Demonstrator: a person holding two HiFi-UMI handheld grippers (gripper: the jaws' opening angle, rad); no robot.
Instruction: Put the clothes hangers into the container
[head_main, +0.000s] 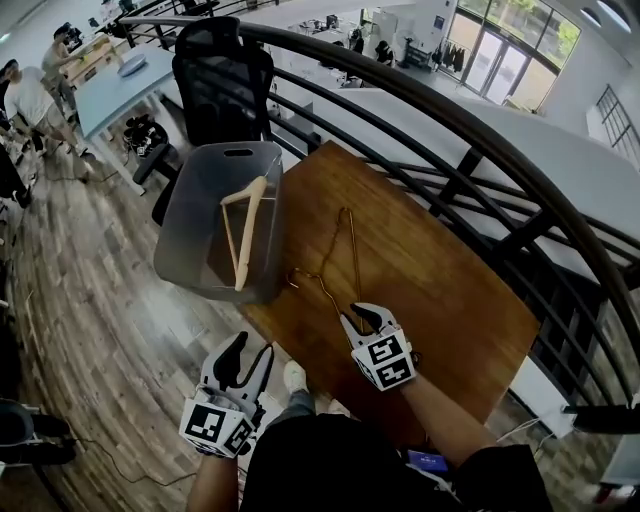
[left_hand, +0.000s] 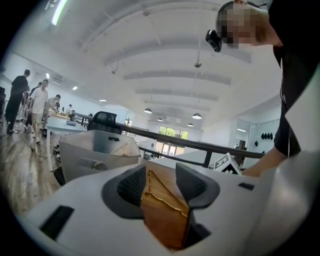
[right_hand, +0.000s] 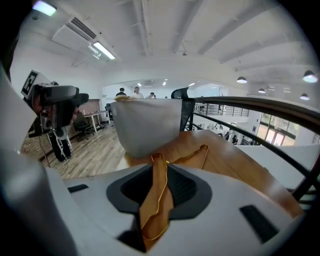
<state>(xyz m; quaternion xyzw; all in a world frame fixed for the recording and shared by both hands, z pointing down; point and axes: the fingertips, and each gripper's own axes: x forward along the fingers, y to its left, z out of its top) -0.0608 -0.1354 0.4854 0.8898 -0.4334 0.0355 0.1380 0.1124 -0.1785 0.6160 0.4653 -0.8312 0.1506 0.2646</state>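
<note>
right gripper (head_main: 356, 317) tilts down, fingers (right_hand: 186, 192) slightly apart astride the hanger (head_main: 354, 260), which lies lengthwise away; left gripper (head_main: 250, 351) level, parted, empty.

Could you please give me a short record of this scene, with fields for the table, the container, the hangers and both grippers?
surface: wooden table
container: grey translucent bin, at the table's left edge in the head view
in container: one wooden hanger
outside container: gold wire hanger, lying flat on the table
right gripper: jaws slightly apart, the wire hanger's near corner between them, not clamped
left gripper: jaws apart, empty, held off the table's near corner
left to do: wire hanger into the bin
</note>
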